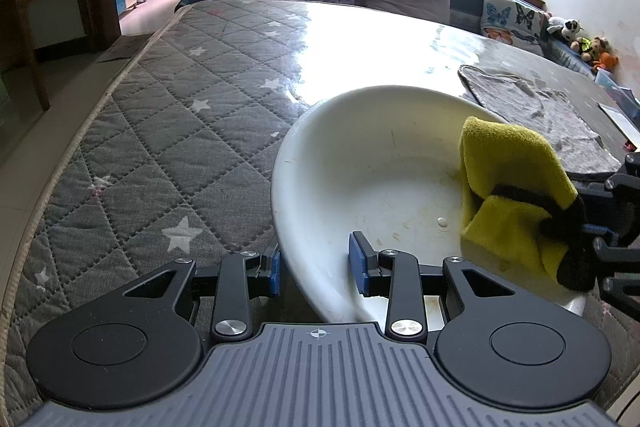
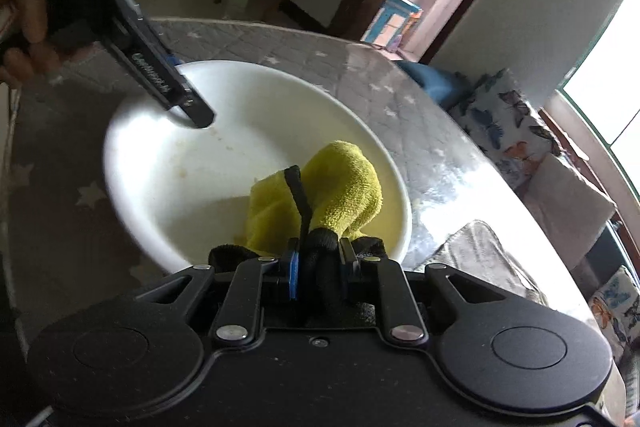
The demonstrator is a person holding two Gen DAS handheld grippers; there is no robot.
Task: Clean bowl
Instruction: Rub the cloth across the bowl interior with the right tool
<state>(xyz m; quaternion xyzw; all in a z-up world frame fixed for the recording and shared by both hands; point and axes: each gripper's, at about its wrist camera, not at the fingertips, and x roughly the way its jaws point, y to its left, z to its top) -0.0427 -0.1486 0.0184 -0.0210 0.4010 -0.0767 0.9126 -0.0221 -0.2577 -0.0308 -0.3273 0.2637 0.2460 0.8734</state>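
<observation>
**Wiping inside the white bowl with a pinched yellow cloth**

Pinching a bunched yellow terry cloth with black trim (image 2: 320, 187), the right gripper (image 2: 318, 269) has its blue-padded fingers drawn close together on the cloth's black edge. The cloth's yellow part stretches forward from the fingers and down into the bowl, its long axis running along the gripper's own line, with a black strip lying across the top of the folds. In the left wrist view the same cloth (image 1: 512, 187) rises against the bowl's right inner wall, the right gripper (image 1: 616, 227) reaching in from the right edge.

The left gripper (image 1: 316, 267) has its blue pads apart, one outside and one inside the near rim of the wide, shallow white bowl (image 1: 360, 167); whether the pads touch the rim cannot be told. From the right wrist view this gripper (image 2: 192, 115) slants down over the far-left rim, held by a hand (image 2: 24, 19) at the upper left.

The bowl (image 2: 168, 155) sits opening upward on a grey quilted star-patterned mattress (image 1: 160, 107). Its inside is glossy, with faint yellowish smears and small specks near the bottom. A crumpled grey cloth (image 1: 540, 107) lies on the mattress just beyond the bowl.
</observation>
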